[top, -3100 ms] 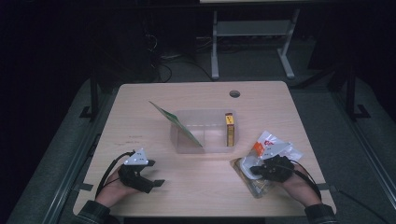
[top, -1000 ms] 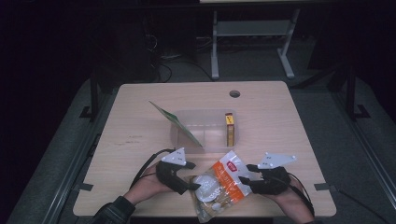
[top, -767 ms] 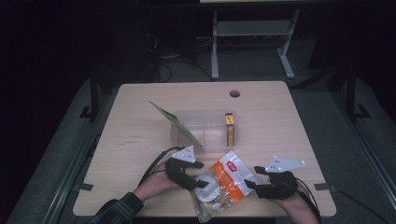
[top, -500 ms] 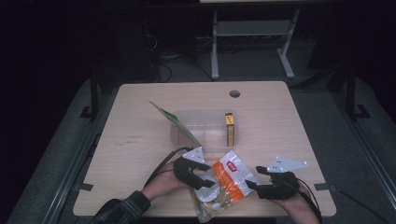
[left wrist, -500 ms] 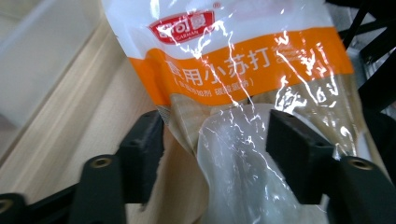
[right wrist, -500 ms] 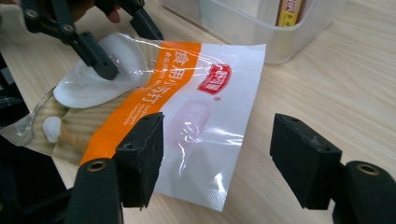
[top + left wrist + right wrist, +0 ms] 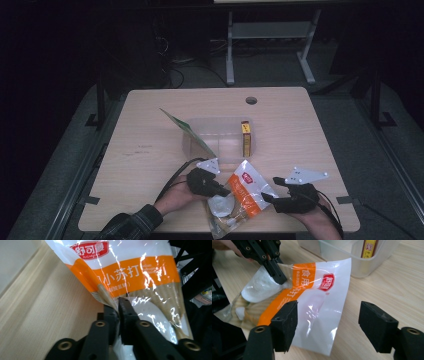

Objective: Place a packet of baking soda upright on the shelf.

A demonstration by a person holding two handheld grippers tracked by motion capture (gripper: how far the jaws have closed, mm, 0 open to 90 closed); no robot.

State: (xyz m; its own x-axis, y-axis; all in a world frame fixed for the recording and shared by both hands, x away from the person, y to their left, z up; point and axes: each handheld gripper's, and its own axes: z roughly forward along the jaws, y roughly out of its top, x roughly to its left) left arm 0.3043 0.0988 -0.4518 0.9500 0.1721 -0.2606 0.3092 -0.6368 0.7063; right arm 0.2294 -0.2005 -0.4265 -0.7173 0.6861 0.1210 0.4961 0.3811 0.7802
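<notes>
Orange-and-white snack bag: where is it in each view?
High view: snack bag at the table's near edge, between the two hand-held grippers.
Left gripper view: bag in the upper centre, its edge pinched in the closed jaws.
Right gripper view: bag centre-left, flat on the table.
Shared landmark: its red logo patch.

Right claw (image 7: 328, 327) gapes over the bag (image 7: 312, 305) — left claw (image 7: 277, 275) pinches its edge.

This looks like a lab or test room rather than a home: one bare wooden table (image 7: 165, 145) with a cable hole (image 7: 251, 100) stands on grey carpet (image 7: 370, 150) mid-frame. Behind it, at the dark top of the frame, loose cables (image 7: 185, 65) lie on the floor beside a metal stand (image 7: 267, 37).
</notes>
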